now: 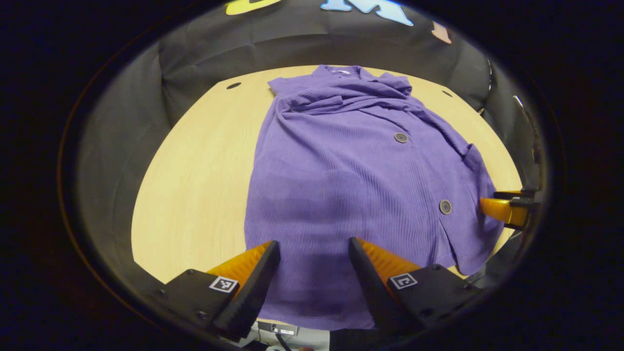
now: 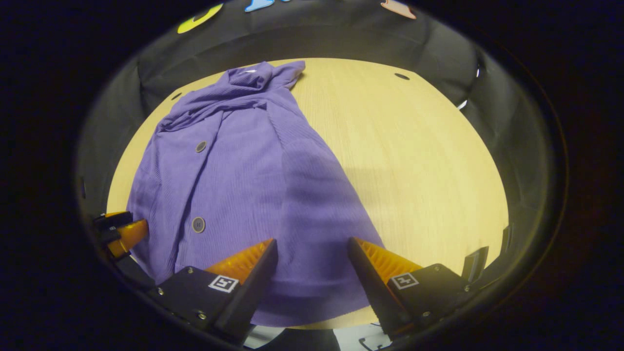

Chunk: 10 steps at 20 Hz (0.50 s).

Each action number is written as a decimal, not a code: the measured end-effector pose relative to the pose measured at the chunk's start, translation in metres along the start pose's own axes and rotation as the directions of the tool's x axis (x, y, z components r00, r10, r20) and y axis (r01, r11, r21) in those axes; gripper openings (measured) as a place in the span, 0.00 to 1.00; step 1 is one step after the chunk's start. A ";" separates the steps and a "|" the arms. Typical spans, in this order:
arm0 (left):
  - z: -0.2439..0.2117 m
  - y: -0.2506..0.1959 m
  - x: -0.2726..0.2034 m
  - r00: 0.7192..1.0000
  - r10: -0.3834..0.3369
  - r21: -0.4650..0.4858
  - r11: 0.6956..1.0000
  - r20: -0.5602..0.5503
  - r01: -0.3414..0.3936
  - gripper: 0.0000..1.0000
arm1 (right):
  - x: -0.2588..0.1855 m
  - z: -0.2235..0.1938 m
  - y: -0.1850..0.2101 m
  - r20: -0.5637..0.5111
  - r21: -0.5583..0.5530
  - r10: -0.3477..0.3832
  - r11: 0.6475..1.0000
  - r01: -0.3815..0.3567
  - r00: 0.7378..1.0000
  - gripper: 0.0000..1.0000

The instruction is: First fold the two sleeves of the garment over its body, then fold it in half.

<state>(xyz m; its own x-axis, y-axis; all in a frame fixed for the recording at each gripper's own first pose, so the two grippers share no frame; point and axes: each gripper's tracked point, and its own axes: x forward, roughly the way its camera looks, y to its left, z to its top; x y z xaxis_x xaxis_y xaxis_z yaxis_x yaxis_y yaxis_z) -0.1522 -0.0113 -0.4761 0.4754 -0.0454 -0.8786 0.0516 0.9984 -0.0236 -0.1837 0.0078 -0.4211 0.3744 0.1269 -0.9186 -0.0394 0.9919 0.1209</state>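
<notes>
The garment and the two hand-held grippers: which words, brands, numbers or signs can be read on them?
No text can be read.
garment: a white neck tag, too small to read.
left hand-held gripper: black-and-white marker squares, a pattern, no words.
right hand-held gripper: the same kind of squares, no words.

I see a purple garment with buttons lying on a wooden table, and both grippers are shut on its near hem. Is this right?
Not quite. The purple garment with buttons does lie on the wooden table, but both grippers are open above its near hem, gripping nothing: the left gripper in the left gripper view, the right gripper in the right gripper view.
</notes>
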 end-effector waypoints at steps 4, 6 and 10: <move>0.003 0.000 0.001 1.000 -0.008 -0.012 1.000 0.004 0.008 0.99 | 0.000 0.000 0.001 -0.004 -0.002 -0.001 1.000 0.001 1.000 0.98; 0.003 -0.001 0.003 1.000 -0.010 -0.006 1.000 0.005 0.010 0.95 | 0.001 -0.001 0.001 -0.016 -0.017 0.005 1.000 -0.005 1.000 0.98; 0.011 -0.002 0.008 0.999 -0.016 -0.007 1.000 0.031 0.016 0.66 | 0.004 0.006 0.013 0.002 -0.072 0.070 0.995 -0.069 0.998 0.79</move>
<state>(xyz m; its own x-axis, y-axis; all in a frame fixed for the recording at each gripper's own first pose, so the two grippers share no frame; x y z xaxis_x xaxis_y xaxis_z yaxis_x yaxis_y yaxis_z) -0.1385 -0.0142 -0.4776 0.5011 -0.0627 -0.8631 0.0532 0.9977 -0.0415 -0.1768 0.0215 -0.4205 0.3730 0.1955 -0.9070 -0.1320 0.9788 0.1567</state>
